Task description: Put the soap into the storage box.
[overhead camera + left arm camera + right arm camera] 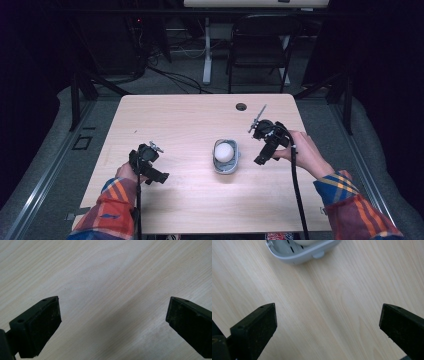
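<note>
A grey dish [226, 167] sits near the middle of the wooden table [190, 120], and a white rounded object [224, 152] rests in it. To the dish's right, my right gripper [261, 159] is held just above the table, open, nothing between its jaws. In the right gripper view the dish [294, 253] lies at the top edge, ahead of the open gripper [325, 325]. My left gripper [161, 177] rests at the front left, open over bare wood; in the left gripper view the gripper [112, 320] has nothing between its jaws.
A round cable hole [241, 106] is in the table's far edge. A black folding chair [260, 42] and a white desk leg [207, 50] stand behind the table. Dark cables trail from both grippers toward the front edge.
</note>
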The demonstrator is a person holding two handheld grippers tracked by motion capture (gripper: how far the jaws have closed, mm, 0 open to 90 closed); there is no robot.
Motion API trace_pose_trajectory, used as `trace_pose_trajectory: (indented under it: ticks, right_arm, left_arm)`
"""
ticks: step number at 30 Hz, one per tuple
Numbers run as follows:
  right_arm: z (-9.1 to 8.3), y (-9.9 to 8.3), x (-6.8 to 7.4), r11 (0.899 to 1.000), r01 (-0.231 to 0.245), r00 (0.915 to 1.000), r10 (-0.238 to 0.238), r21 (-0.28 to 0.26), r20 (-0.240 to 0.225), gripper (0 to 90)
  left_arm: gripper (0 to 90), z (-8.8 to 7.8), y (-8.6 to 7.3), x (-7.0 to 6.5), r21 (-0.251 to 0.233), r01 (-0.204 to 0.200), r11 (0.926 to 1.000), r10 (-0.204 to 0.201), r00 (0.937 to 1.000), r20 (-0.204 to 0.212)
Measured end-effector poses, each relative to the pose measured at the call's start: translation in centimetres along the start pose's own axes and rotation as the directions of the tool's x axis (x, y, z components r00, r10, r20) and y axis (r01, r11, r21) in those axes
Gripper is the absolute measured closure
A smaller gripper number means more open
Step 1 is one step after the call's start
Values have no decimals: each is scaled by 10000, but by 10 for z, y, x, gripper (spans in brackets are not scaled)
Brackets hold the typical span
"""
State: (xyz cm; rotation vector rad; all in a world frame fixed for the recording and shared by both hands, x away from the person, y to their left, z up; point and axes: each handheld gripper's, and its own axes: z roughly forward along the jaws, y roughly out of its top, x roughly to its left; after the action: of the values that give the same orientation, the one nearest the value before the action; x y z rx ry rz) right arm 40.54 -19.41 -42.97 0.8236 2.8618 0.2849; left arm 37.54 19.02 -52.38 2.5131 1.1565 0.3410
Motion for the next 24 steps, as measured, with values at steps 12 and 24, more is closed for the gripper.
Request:
trace_pose_trajectory:
  ticks: [12,24]
  right_arm:
    - [11,-60,-14,9936,-1063,9941,1054,374,238,0]
    - [28,-104,-18,9799,-1973,9803,1969,298,150,0]
  left_arm:
    - [0,0,0,-1,15,21,10000,-21,10000,-18]
    - [0,1,0,-1,75,12,10000,-12,10000,-36]
